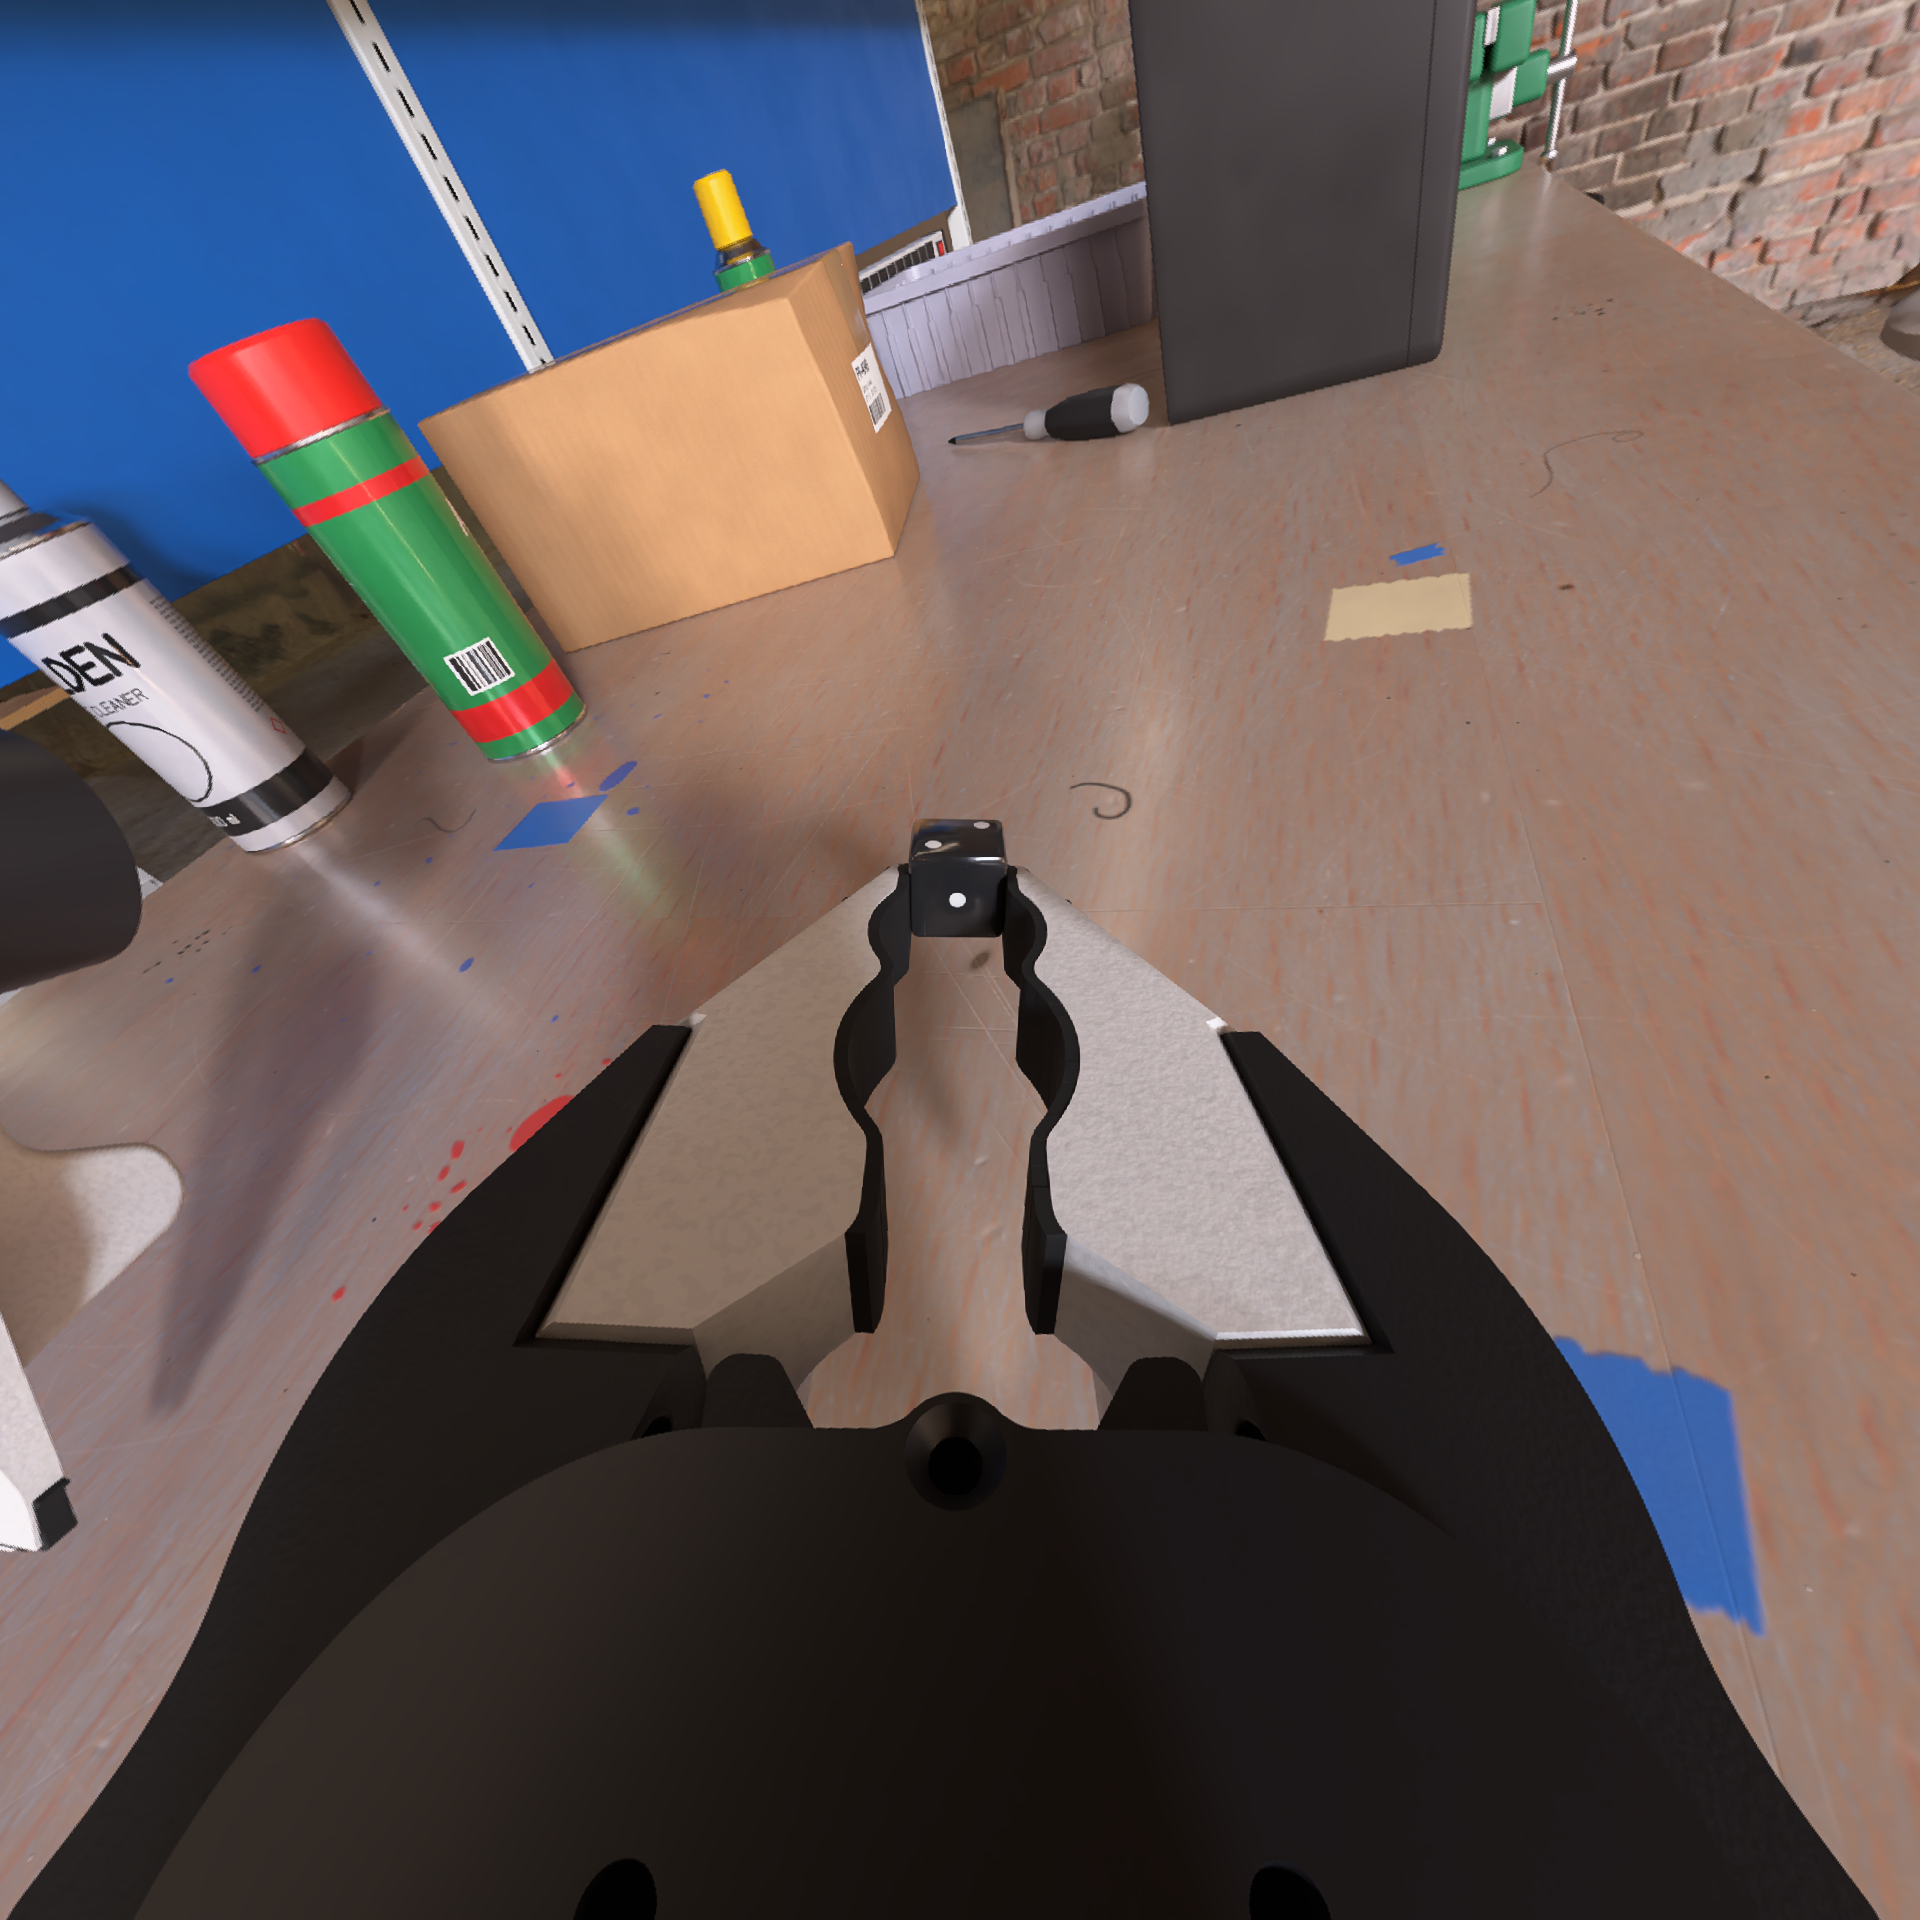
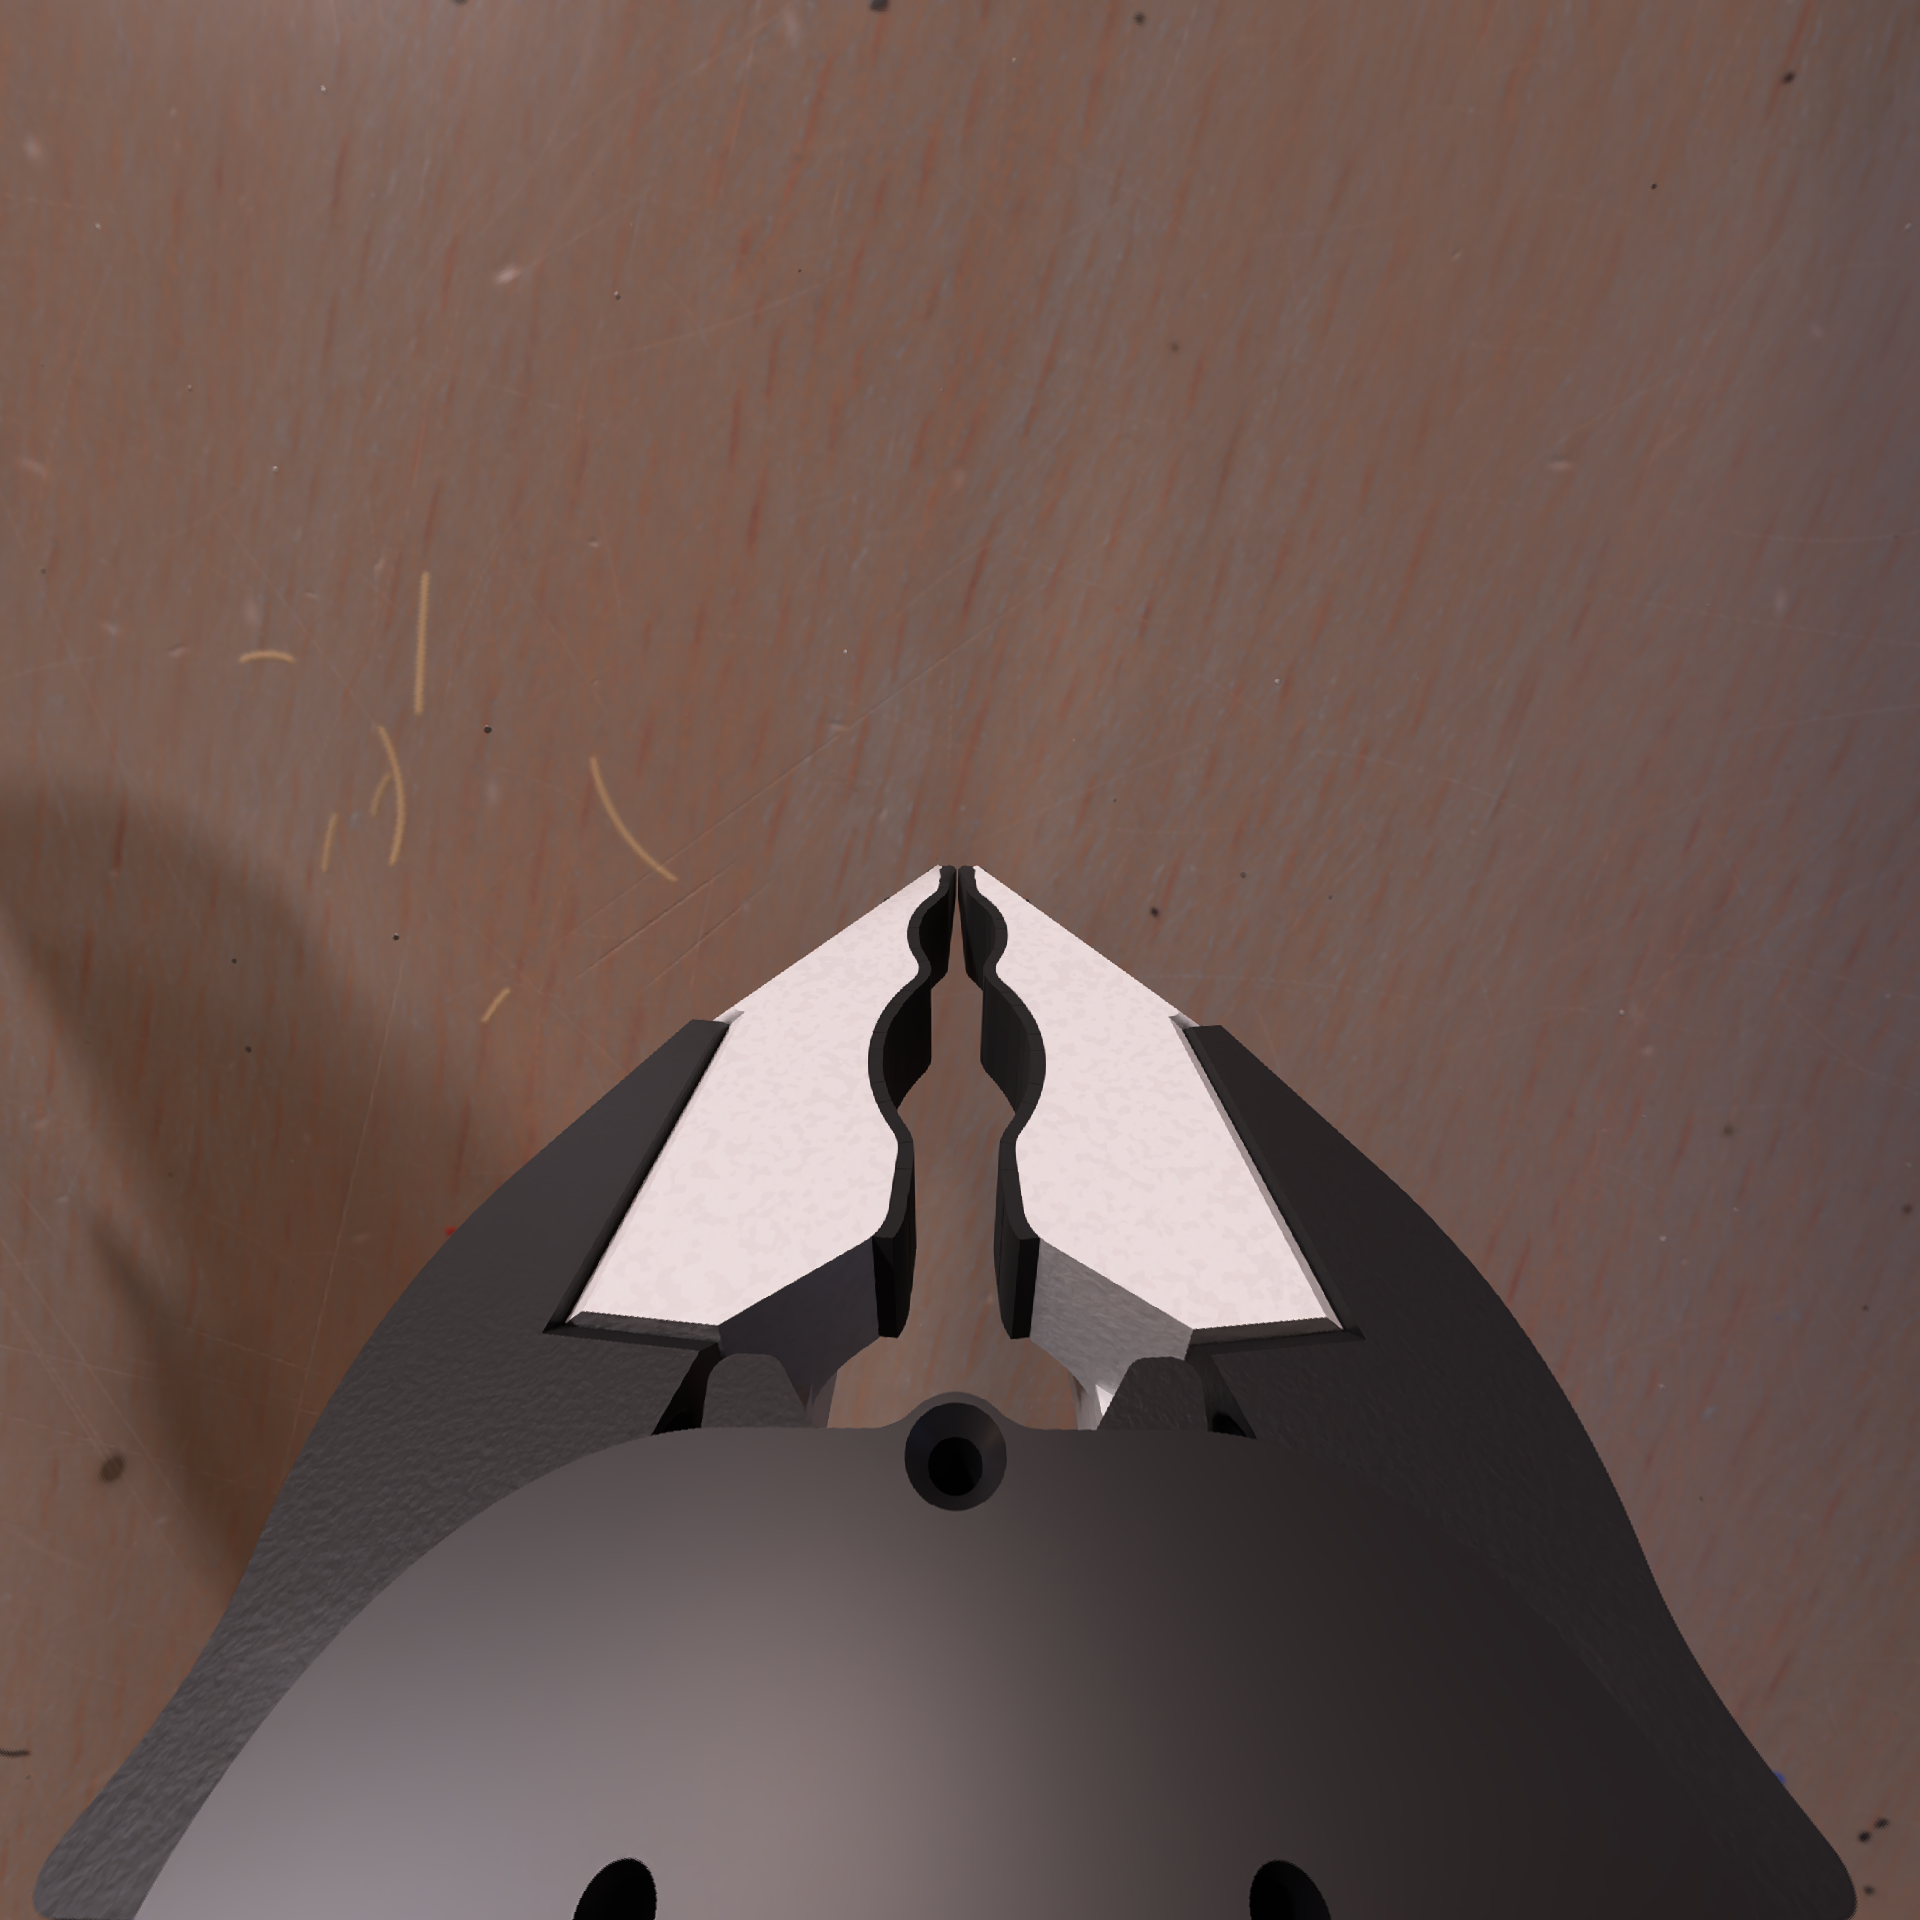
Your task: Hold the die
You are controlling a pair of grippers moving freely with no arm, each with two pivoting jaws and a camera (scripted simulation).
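The die [image 1: 956, 878] is a small black cube with white pips. In the left wrist view it sits between my left gripper's fingertips. My left gripper [image 1: 957, 902] is shut on the die, and a small dark shadow shows on the worktop [image 1: 1351, 935] below it. In the right wrist view my right gripper [image 2: 956, 875] is shut with its fingertips together and nothing between them, pointing down at the bare brown worktop [image 2: 935, 416]. Part of the other gripper [image 1: 62, 935] shows at the left edge of the left wrist view.
A red-and-green spray can [image 1: 400, 551], a white spray can [image 1: 156, 686] and a cardboard box [image 1: 675, 468] stand at the back left. A screwdriver [image 1: 1070, 414] lies beside a dark grey box [image 1: 1299, 197]. A grey tray [image 1: 1008, 301] and a green clamp [image 1: 1496, 94] are behind.
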